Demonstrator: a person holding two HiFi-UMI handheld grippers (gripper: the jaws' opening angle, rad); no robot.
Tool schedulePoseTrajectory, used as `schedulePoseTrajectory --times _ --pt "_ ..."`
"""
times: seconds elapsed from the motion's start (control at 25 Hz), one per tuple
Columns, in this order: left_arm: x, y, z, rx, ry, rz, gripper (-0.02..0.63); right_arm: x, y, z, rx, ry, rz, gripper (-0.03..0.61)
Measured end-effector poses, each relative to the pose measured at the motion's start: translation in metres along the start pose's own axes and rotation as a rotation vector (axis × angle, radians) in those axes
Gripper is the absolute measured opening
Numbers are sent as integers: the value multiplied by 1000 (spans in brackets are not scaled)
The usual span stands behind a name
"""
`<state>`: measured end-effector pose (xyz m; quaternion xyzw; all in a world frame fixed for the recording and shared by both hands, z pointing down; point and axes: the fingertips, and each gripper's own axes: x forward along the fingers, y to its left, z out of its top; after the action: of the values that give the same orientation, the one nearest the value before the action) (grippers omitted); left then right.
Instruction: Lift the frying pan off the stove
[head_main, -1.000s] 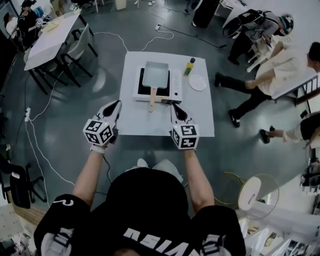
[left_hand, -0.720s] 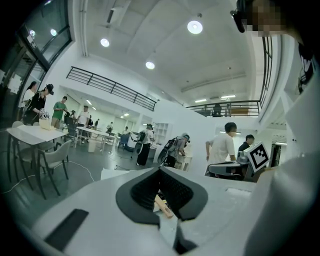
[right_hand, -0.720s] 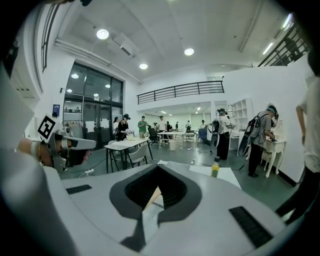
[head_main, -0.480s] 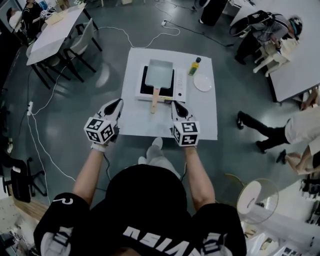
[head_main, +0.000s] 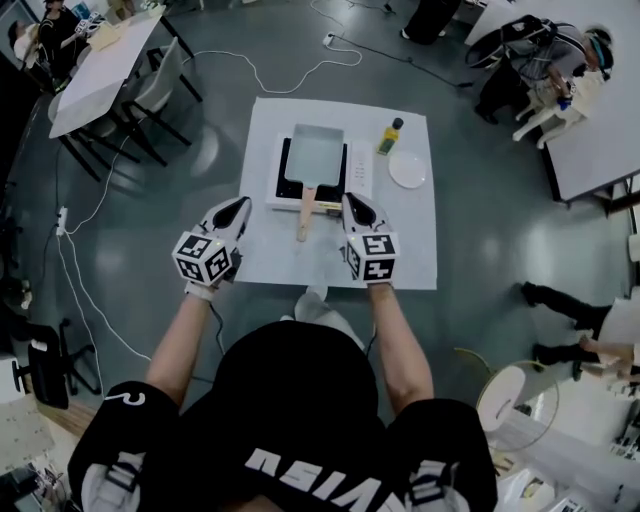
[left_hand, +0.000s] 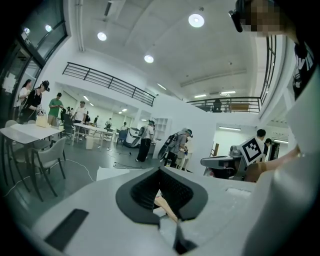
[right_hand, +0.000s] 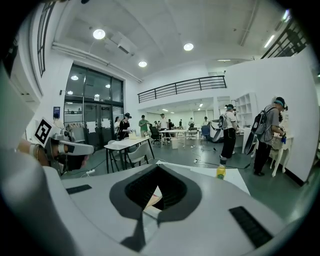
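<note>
A rectangular grey frying pan sits on the black-topped white stove. Its wooden handle points toward me over the white table. My left gripper hovers over the table's near left part, left of the handle, shut and empty. My right gripper is just right of the handle near the stove's front corner, also shut on nothing. In the left gripper view the closed gripper hides most of the table; a bit of the handle shows below it. The right gripper looks the same in its view.
A yellow bottle and a white plate stand right of the stove. The bottle also shows in the right gripper view. Cables lie on the floor, other tables with chairs stand at the far left, and people are at the right.
Both grippers have edged forward over the table toward the stove, staying shut. The person walking at the right has moved further away.
</note>
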<state>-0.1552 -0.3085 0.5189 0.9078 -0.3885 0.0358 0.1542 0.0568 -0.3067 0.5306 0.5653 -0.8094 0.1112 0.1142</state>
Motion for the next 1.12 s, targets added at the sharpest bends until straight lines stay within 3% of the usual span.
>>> schedulePoseTrajectory --times 0.6,1.12 --pt "35 5 -12 -19 49 -38 -2 32 -20 -8 15 45 20 -5" --pt "64 -15 -70 -119 185 -215 -2 64 -13 -71 70 186 139 -3"
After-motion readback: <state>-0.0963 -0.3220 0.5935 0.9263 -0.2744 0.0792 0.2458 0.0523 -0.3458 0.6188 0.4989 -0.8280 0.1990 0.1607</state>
